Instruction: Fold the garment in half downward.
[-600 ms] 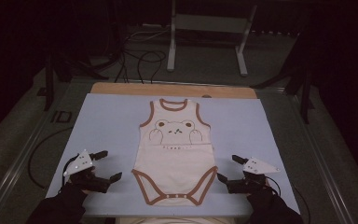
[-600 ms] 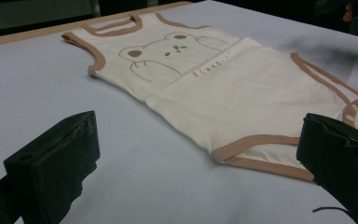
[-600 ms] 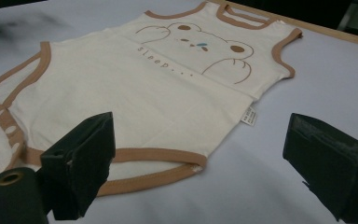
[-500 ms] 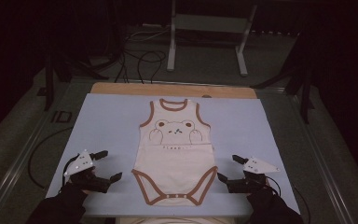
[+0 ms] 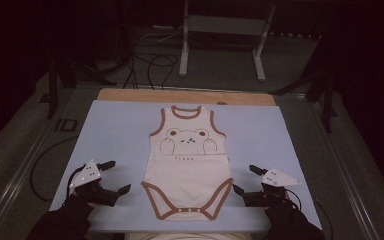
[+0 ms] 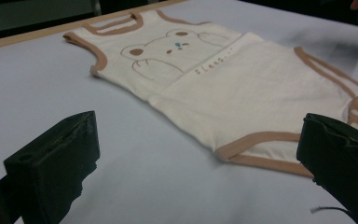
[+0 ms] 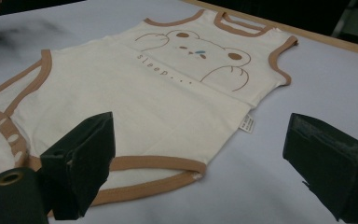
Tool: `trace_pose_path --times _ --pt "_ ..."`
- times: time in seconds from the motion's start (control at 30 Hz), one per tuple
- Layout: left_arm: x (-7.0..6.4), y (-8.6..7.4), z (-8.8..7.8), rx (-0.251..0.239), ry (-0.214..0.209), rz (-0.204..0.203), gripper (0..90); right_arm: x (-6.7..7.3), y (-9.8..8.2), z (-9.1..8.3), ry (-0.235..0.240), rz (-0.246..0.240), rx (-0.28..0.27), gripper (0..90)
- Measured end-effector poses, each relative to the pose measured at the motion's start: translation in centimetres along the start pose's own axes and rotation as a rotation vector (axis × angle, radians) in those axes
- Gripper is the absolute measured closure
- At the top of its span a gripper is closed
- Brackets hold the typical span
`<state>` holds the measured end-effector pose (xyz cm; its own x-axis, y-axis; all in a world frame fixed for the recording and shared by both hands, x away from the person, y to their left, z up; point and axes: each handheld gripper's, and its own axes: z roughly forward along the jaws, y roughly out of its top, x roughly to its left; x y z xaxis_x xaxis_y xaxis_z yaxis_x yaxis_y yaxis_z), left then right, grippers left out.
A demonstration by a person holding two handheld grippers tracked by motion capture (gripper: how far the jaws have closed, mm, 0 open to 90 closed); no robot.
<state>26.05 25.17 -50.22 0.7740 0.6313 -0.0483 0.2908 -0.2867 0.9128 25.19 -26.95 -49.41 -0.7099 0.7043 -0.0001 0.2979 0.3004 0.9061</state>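
Garment: a cream sleeveless baby bodysuit with brown trim and a printed bear face [image 5: 188, 160] lies flat and face up at the middle of the table, neck opening toward the far edge, snap-fastened crotch toward the person; the left gripper view [image 6: 223, 88] and the right gripper view [image 7: 168, 88] both show it spread without folds; a small white label sticks out at its side seam in the right gripper view.
Surface: a pale blue sheet covering the table [image 5: 280, 135]; a strip of bare wooden edge [image 5: 130, 95] shows along the far side.
Left gripper [image 5: 116, 177]: black, two-jawed, with a grey three-cornered plate on top; it sits just beside the bodysuit's lower left leg opening, not touching the cloth; jaws spread wide — nothing between them but the sheet.
Right gripper [image 5: 245, 180]: same build; it sits just beside the lower right leg opening; jaws likewise parted — nothing clamped; whether a jaw tip touches the brown trim cannot be told.
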Motion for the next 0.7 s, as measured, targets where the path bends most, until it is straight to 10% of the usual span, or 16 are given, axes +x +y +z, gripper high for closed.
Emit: trace_pose_path --times 0.7 --pt "-1.8 3.0 -1.2 0.011 -0.061 0.011 0.1 1.0 2.9 -1.0 -0.010 0.042 0.001 9.1"
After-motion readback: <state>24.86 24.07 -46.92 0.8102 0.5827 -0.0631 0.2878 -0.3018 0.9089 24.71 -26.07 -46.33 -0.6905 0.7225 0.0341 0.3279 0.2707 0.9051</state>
